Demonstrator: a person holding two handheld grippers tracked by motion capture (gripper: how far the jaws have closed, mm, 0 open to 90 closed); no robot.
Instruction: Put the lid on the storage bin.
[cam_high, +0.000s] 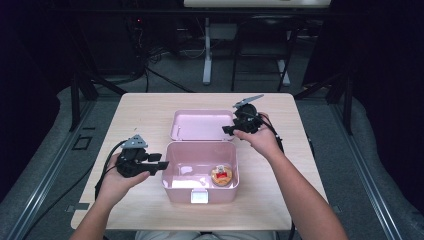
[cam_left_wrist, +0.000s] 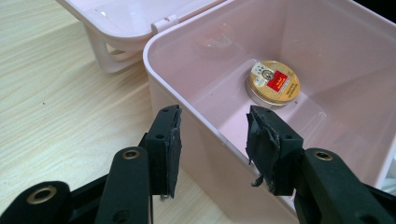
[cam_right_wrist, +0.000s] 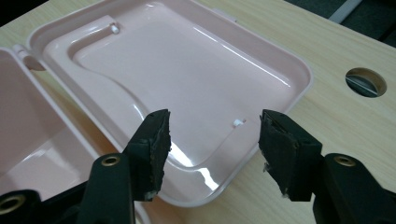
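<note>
- A pink box (cam_high: 200, 187) sits mid-table, its lid (cam_high: 200, 125) lying open flat behind it and a small round tin (cam_high: 222, 175) inside.
- The left gripper (cam_high: 159, 166), jaws spread, straddles the box's left wall.
- The right gripper (cam_high: 229, 130), jaws spread, hovers over the lid's right edge.
- Closing the lid likely remains.

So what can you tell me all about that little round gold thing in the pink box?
The round tin is small, flat and looks like metal, with a gold lid bearing a red label and a pale emblem. It lies flat, lid up and shut, on the floor of the open pink box, near a corner. Nothing else touches it; the left hand-held gripper straddles the box wall nearby.
</note>
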